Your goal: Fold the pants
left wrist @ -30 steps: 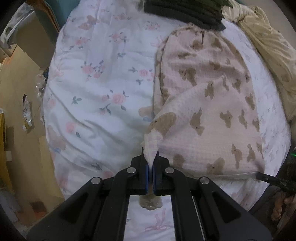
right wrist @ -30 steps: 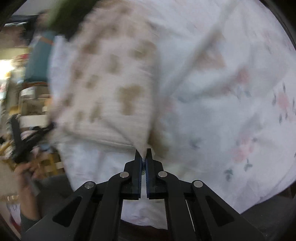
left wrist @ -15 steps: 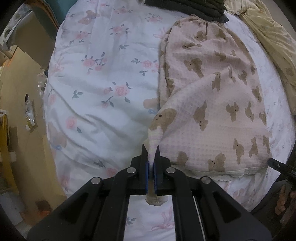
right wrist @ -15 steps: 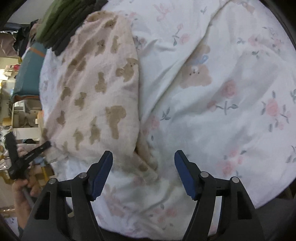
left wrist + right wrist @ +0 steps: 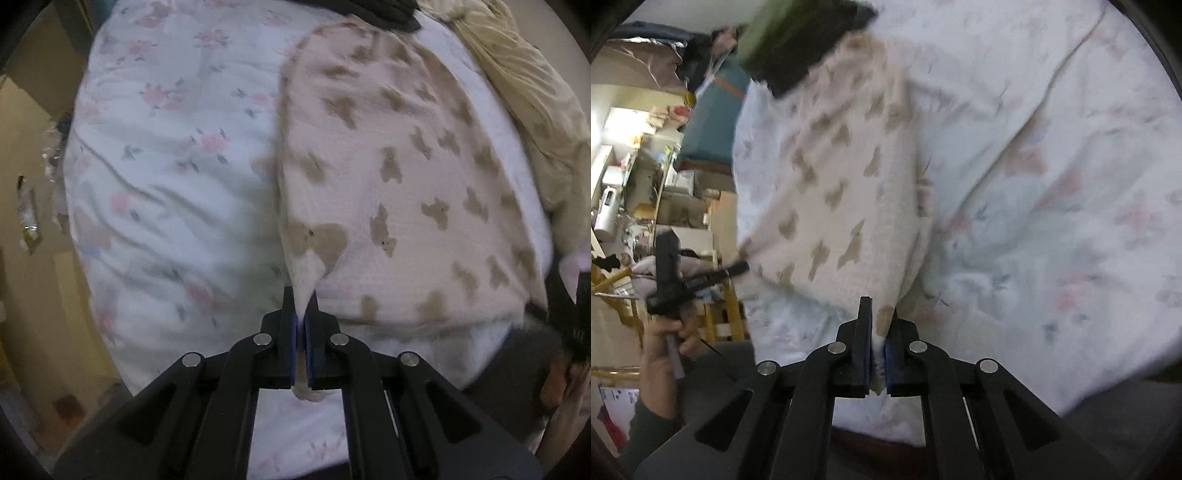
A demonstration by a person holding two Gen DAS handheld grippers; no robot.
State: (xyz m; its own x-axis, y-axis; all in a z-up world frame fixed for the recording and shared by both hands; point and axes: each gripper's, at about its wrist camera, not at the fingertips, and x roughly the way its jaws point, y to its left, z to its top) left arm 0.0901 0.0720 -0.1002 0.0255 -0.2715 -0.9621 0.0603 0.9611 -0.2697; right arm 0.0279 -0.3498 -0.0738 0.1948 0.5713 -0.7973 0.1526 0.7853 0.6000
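- Your pale pink waffle-knit pants (image 5: 399, 206) carry a scattered print of tan-brown teddy bears.
- The white quilted bedspread (image 5: 173, 177) under them has pink roses with grey-green leaves, plus faint brown bears.
- Both your black two-finger grippers, left (image 5: 303, 325) and right (image 5: 878, 332), have blue pads.
- A stack of folded dark green and black clothes (image 5: 798, 40) sits at the far end.
- You have a crumpled beige-yellow blanket (image 5: 524, 92) alongside.

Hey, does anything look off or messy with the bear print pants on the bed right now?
Nothing stands out. The bear print pants lie fairly flat on the floral duvet. Each near corner is pinched, one by the left hand-held gripper, one by the right hand-held gripper. Both views are motion-blurred.
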